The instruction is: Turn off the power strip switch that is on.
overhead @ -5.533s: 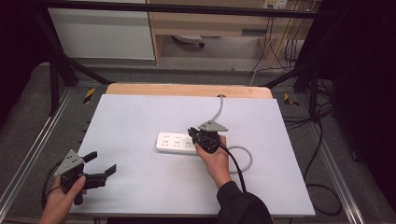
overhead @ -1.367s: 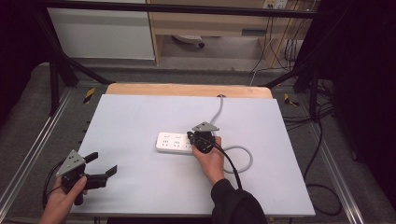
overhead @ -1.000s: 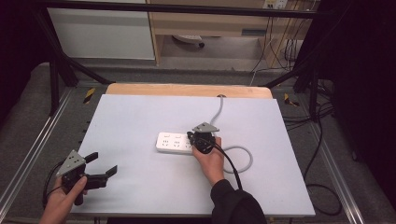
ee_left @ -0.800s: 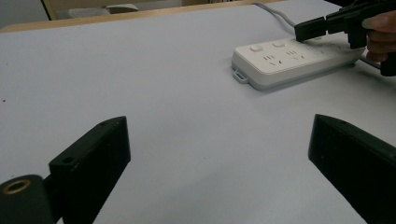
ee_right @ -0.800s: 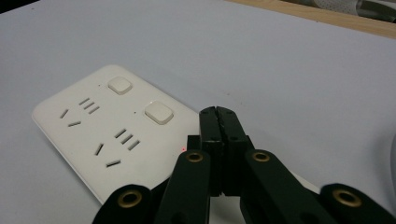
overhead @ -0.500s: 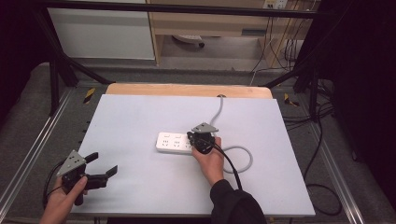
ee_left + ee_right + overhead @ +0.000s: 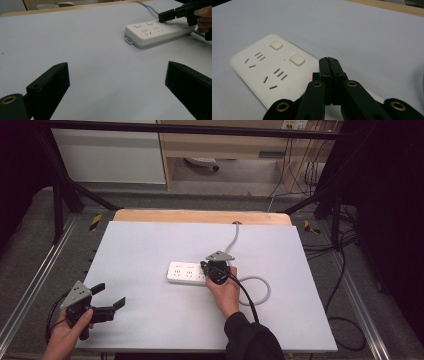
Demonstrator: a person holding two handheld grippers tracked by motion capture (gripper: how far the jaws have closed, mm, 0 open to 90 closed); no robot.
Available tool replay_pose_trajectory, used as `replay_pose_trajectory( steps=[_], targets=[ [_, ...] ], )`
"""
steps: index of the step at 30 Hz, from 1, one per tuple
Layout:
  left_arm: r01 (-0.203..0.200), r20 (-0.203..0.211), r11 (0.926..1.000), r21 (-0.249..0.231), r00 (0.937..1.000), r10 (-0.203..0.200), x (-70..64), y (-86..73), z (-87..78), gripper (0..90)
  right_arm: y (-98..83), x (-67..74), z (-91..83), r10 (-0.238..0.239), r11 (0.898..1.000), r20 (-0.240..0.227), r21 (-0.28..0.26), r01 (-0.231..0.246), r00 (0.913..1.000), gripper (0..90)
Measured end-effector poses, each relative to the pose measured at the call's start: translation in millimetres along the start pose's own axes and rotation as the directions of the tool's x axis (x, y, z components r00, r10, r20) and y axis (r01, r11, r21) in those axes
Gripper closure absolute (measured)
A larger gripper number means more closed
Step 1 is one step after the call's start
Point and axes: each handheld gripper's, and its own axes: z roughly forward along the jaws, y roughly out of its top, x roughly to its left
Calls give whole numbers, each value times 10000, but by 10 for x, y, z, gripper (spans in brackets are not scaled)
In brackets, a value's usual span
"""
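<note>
A white power strip (image 7: 186,272) lies flat near the middle of the pale table (image 7: 150,245), its grey cord (image 7: 260,287) looping off to the right. My right gripper (image 7: 206,266) is shut with nothing between its jaws, and its tip hovers over or rests on the strip's right part. In the right gripper view the closed tips (image 7: 329,61) sit just right of two square switches (image 7: 297,60) and their sockets on the strip (image 7: 254,70). My left gripper (image 7: 111,296) stands open at the table's front left corner, far from the strip (image 7: 155,31), with bare table between its jaws.
A wooden edge (image 7: 200,216) runs along the table's far side. The strip's cord (image 7: 234,237) leads off to the back. Metal frame rails (image 7: 45,265) flank the table, and cables (image 7: 345,265) lie on the floor at the right.
Since 5.5 s ago my right gripper has lowered slightly onto the strip's right end and has held there for the last second. The left gripper has stayed still.
</note>
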Motion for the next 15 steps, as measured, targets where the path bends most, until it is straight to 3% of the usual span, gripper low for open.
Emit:
replay_pose_trajectory(
  steps=[15],
  targets=[
    [11,8,10000,14,10000,-11,-1,-1,-1,57,22,-8,-18,180,9998,-77,-92,-180,9998,900]
  ],
)
